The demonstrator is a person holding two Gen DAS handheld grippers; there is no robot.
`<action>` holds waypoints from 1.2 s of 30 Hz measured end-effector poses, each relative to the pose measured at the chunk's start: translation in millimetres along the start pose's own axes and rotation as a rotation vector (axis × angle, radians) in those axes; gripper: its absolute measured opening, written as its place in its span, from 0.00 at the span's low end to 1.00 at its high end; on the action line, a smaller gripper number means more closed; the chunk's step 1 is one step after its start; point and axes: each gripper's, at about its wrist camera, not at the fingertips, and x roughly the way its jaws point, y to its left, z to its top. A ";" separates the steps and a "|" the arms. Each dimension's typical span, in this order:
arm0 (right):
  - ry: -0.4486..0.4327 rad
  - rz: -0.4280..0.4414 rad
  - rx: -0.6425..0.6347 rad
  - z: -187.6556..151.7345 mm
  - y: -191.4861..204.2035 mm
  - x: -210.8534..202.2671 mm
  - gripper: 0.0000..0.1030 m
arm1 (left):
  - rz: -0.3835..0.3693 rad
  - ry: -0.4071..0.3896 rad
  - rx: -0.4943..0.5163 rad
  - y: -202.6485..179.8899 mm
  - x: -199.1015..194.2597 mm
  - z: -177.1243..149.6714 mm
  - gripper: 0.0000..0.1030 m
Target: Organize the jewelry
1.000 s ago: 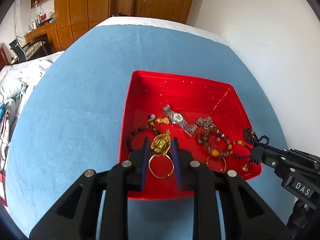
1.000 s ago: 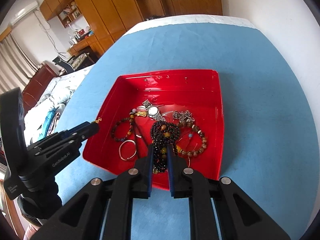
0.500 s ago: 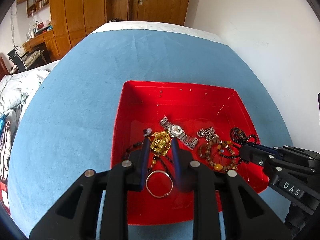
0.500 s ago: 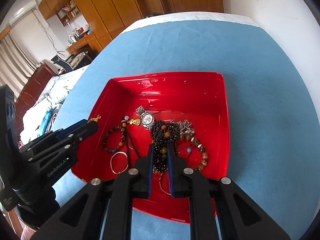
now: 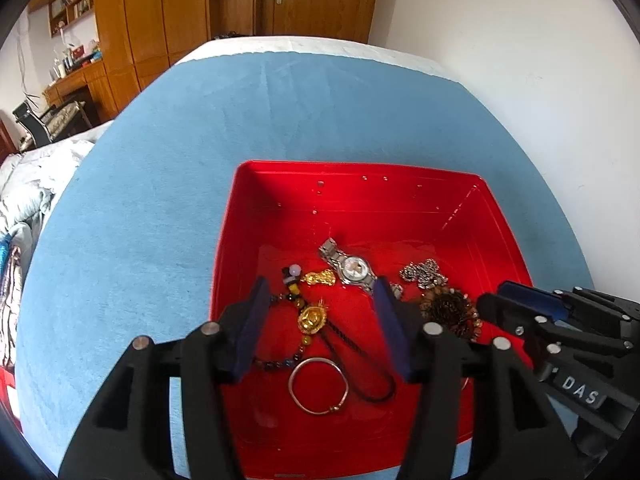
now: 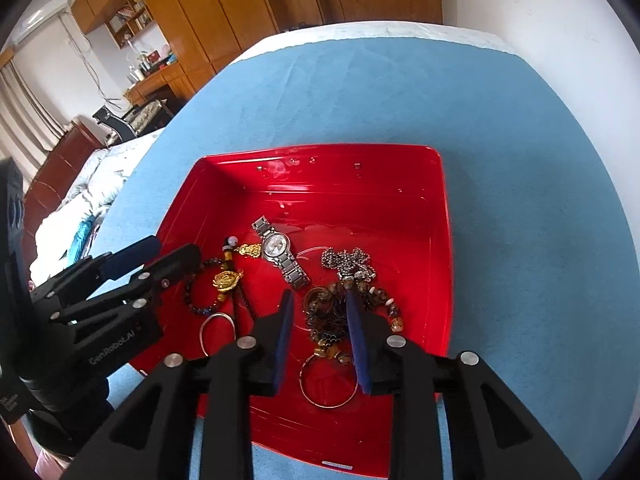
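Cloth: blue cloth (image 5: 160, 184) under everything.
Tray: red tray (image 5: 360, 196) on it, holding all the jewelry.
Left gripper (image 5: 320, 300): spread wide, empty, above gold pendant (image 5: 312, 319).
Right gripper (image 6: 320, 300): parted, empty (bead bracelets (image 6: 332, 312) between).
Watch: silver watch (image 6: 278, 250) mid-tray.

In the tray (image 5: 224, 248) on the surface (image 5: 160, 168) before me, the watch (image 5: 352, 268) lies behind the pendant (image 5: 312, 319) — the bangle (image 5: 318, 386) nearest, the bead pile (image 6: 340, 312) to their right.
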 end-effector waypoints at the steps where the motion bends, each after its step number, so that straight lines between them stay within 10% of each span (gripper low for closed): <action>1: -0.003 0.000 0.003 -0.1 -0.9 -1.2 0.27 | -0.003 0.000 0.000 -0.3 -1.3 -0.6 0.51; 4: -0.018 0.000 0.008 -3.1 -1.8 -10.3 0.27 | -0.005 -0.010 0.002 -0.8 -9.0 -3.5 0.52; 11: -0.039 -0.067 -0.009 -18.3 3.9 -39.9 0.70 | 0.015 -0.045 0.008 3.6 -40.0 -15.3 0.77; 16: -0.009 -0.083 -0.008 -30.5 4.4 -51.3 0.82 | 0.016 -0.042 0.011 8.5 -62.4 -30.1 0.84; 36: 0.013 -0.037 0.014 -60.1 -1.6 -72.4 0.93 | -0.003 0.006 -0.029 24.2 -95.8 -57.6 0.91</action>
